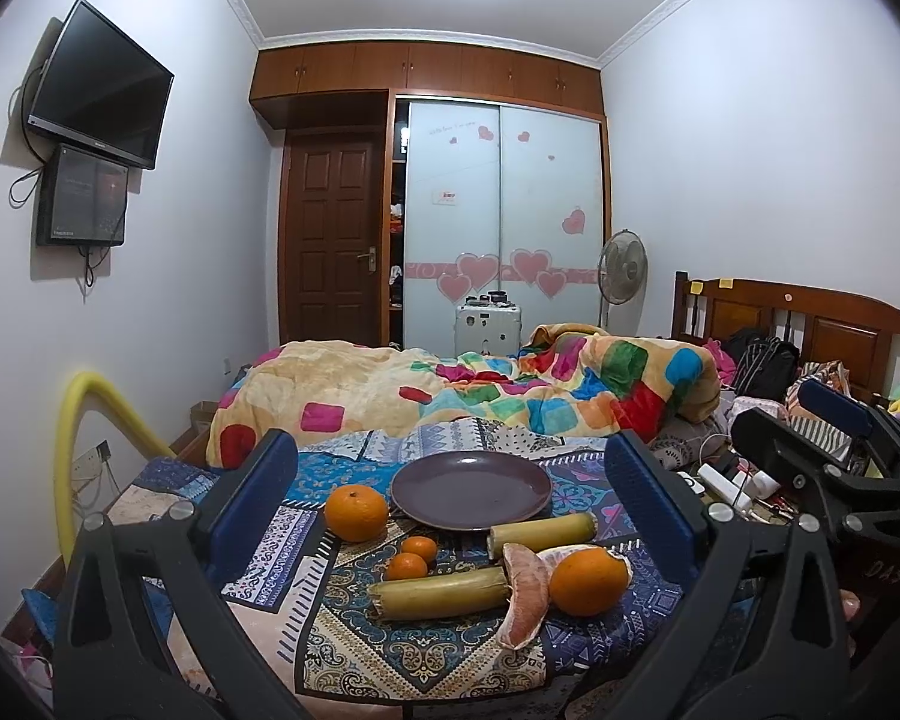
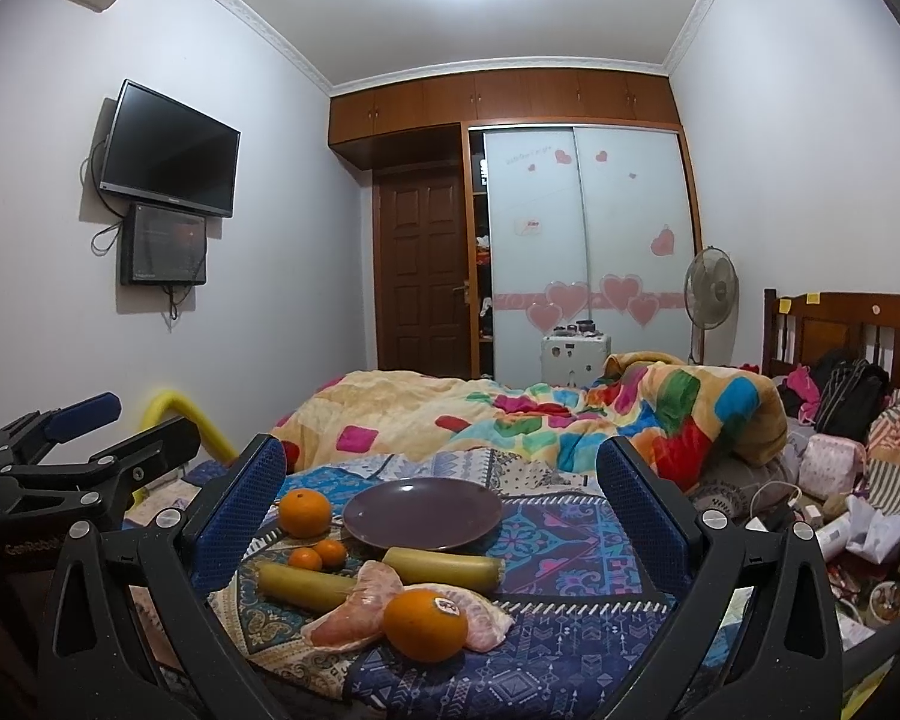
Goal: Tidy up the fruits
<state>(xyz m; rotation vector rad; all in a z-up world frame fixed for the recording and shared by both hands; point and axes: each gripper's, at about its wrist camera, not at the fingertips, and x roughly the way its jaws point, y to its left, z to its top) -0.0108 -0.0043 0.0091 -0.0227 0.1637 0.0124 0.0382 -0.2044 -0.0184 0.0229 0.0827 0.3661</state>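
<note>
Here both sugarcane pieces [image 1: 441,591] lie crosswise before the plate [image 1: 471,489], both grippers' jaws wide.

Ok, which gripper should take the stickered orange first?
Probably the right gripper: open, with the stickered orange near its centreline. In the left gripper's view it sits right of centre.

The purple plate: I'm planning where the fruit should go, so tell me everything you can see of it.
The purple plate is round, shallow and dull brownish-purple with a glossy, glazed look. It has a low raised rim and a flat centre, with nothing on it. It lies flat on the patterned cloth, behind the fruit. The far sugarcane piece lies along its near edge, seemingly touching it; the big left orange sits just beside its left rim. Neither claw touches it.
</note>
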